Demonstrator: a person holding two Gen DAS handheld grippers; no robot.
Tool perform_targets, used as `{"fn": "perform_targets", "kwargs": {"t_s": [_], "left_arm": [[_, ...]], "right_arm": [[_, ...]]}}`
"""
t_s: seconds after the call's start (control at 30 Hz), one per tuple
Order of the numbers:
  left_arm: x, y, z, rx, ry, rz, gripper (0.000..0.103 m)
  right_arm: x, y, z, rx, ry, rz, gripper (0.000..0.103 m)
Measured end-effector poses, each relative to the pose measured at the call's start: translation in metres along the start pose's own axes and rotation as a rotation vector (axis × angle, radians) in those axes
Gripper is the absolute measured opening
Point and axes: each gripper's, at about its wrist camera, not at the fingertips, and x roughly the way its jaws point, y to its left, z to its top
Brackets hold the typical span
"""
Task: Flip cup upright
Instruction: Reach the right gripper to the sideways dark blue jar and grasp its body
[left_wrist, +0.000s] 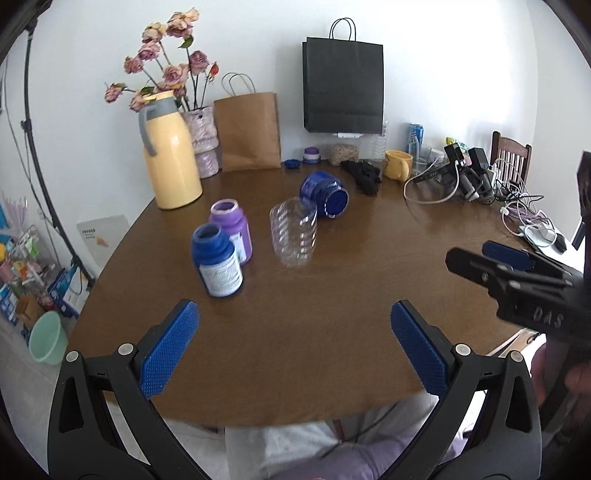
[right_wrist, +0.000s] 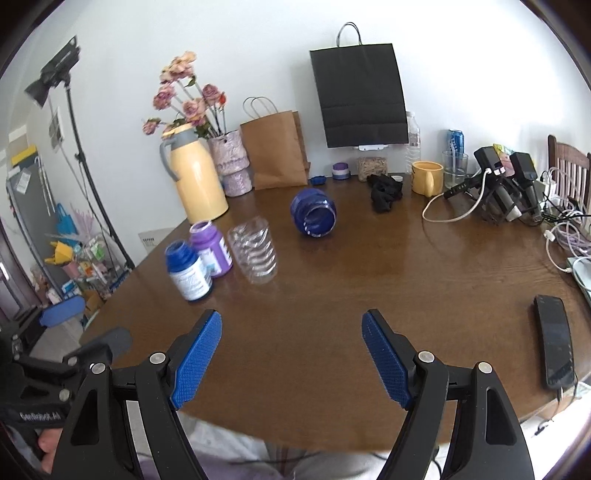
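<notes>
While both tools hang above the near edge of the round brown wooden counter (right_wrist: 332, 280), neither touches anything: the left hand-held gripper (left_wrist: 294, 332) has its blue textured pads spread wide with nothing between them, and the right hand-held gripper (right_wrist: 291, 345) is likewise wide apart and empty.

The task's thing appears to be the clear ribbed plastic cup (left_wrist: 294, 231), which sits toward the middle of the counter, well apart from both tools. It looks inverted, its closed end uppermost, though its transparency makes this hard to confirm. It holds nothing.

Just behind it, touching or nearly so, the dark blue ribbed jar (left_wrist: 324, 192) lies on its side with its open mouth turned toward the near edge; it seems empty. Toward the left edge stand a blue lidless bottle with a white label (left_wrist: 218, 264) and a purple lidless bottle (left_wrist: 232, 229), upright and close together; their contents cannot be made out.

The step in hand seems to be the approach, nothing yet grasped. The next move probably calls for reaching one tool forward over the counter, closing the pads gently on the cup's thin wall without nudging the jar behind, then lifting and turning it over.
</notes>
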Motion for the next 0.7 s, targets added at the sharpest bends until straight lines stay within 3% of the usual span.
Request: {"fn": "perform_targets", "kwargs": {"t_s": [0.07, 0.17, 0.33, 0.5, 0.7], "left_arm": [[0.013, 0.002, 0.016, -0.004, -0.007, -0.038, 0.103], [0.032, 0.008, 0.037, -0.026, -0.007, -0.068, 0.103], [0.053, 0.021, 0.070, -0.019, -0.050, -0.079, 0.103], [0.074, 0.034, 0.090, -0.022, -0.043, -0.054, 0.103], [0.096, 0.041, 0.096, -0.027, -0.002, -0.050, 0.103]], "right_arm": [[0.016, -0.007, 0.018, -0.013, -0.003, 0.003, 0.082], [0.052, -0.019, 0.049, -0.038, 0.018, 0.018, 0.091], [0.137, -0.033, 0.099, -0.114, 0.060, 0.014, 0.092], [0.225, -0.033, 0.122, -0.137, 0.108, 0.068, 0.092], [0.297, -0.018, 0.124, -0.266, 0.214, 0.031, 0.092]]}}
